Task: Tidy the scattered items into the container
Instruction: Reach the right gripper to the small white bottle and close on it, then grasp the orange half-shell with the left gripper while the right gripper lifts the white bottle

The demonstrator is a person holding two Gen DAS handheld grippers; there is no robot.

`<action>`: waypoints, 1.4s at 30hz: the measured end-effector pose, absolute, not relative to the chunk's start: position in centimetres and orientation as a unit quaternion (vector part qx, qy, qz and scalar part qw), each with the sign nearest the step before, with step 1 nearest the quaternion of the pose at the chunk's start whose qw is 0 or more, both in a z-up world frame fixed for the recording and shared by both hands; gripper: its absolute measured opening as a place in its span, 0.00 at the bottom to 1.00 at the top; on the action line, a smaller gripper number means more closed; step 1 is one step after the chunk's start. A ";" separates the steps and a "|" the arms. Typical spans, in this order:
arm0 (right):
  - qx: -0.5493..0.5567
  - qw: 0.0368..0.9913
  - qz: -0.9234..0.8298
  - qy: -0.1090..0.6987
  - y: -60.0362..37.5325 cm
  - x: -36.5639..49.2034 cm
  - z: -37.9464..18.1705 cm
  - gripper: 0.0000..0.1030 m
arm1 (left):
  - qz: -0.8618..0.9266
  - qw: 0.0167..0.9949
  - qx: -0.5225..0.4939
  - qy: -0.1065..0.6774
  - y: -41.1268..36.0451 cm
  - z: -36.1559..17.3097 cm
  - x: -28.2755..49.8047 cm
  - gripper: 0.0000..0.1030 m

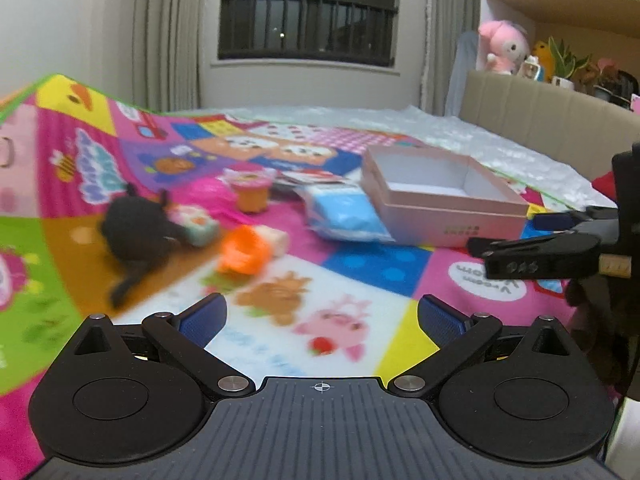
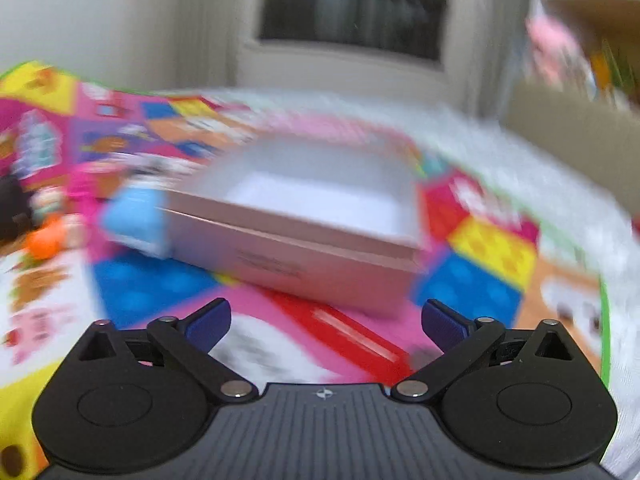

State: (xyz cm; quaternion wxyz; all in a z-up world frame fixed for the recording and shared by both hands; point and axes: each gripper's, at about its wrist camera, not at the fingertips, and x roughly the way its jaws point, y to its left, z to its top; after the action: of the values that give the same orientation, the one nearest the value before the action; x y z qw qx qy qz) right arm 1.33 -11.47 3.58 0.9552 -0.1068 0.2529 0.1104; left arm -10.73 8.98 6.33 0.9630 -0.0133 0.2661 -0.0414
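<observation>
Pink cardboard box (image 1: 444, 196), lidless and white inside, nothing visible in it, resting on bright patchwork play mat (image 1: 360, 272) toward the mat's far right part. Green mat edge (image 2: 606, 320) running past the box's right side, pale quilted bed cover (image 1: 480, 136) beyond it, beige padded headboard (image 1: 552, 120) at far right. Mat's left edge curled up against the wall below a dark window (image 1: 308, 12). Open stretch of mat between both cameras and the box, bare of toys.

Scattered toys bunched left of the box: blue-and-white packet (image 1: 344, 212) touching the box's left wall, orange cup-shaped toy (image 1: 250, 194) behind it, black plush (image 1: 136, 236) further left, small pastel block (image 1: 196, 230) against the plush, orange-and-white toy (image 1: 248, 254) nearest the camera. All blurred; details unreadable.

Left gripper (image 1: 322, 318) with jaws spread wide, nothing between the blue pads, aimed at bare mat short of the toys. Right gripper (image 2: 326, 322) likewise wide apart and holding nothing, box straight ahead across a red strip (image 2: 348, 336) printed on or lying on the mat, cannot tell which. Right gripper also seen side-on at the left view's right edge (image 1: 520, 240), just in front of the box's near right corner.
</observation>
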 end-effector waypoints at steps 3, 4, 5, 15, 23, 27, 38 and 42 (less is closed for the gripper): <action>-0.134 0.944 0.195 0.229 -7.2 -0.4 4.4 0.66 | -0.033 0.963 -0.011 0.267 11.2 7.5 -11.7 1.00; -0.141 0.937 0.223 0.230 -5.6 -0.6 4.7 0.51 | -0.021 0.965 -0.007 0.263 12.0 7.8 -11.9 1.00; -0.148 0.928 0.250 0.232 -3.9 -0.6 4.9 0.43 | -0.010 0.965 -0.005 0.262 12.7 8.0 -12.1 1.00; -0.110 0.895 0.319 0.291 6.7 7.4 4.2 0.28 | 0.001 0.963 -0.036 0.267 16.6 8.3 -13.9 1.00; -0.039 0.861 0.364 0.353 4.9 9.2 3.3 0.24 | -0.019 0.957 -0.035 0.287 15.1 6.6 -12.9 1.00; -0.040 0.871 0.355 0.336 0.5 6.4 4.6 0.24 | -0.020 0.958 -0.031 0.285 14.7 6.5 -11.5 1.00; -0.089 0.917 0.239 0.305 -10.4 -0.8 3.6 0.24 | 0.023 0.944 -0.043 0.327 14.9 5.7 -0.4 0.75; -0.101 0.922 0.239 0.287 -11.1 -2.2 3.0 0.24 | 0.037 0.936 -0.030 0.349 14.6 4.5 2.7 0.76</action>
State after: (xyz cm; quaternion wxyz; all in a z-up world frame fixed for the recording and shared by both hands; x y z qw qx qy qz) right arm -2.19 -11.06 3.04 0.9221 -0.1010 0.2874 0.2388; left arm 2.66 14.64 4.46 0.9359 -0.0303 0.3489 0.0367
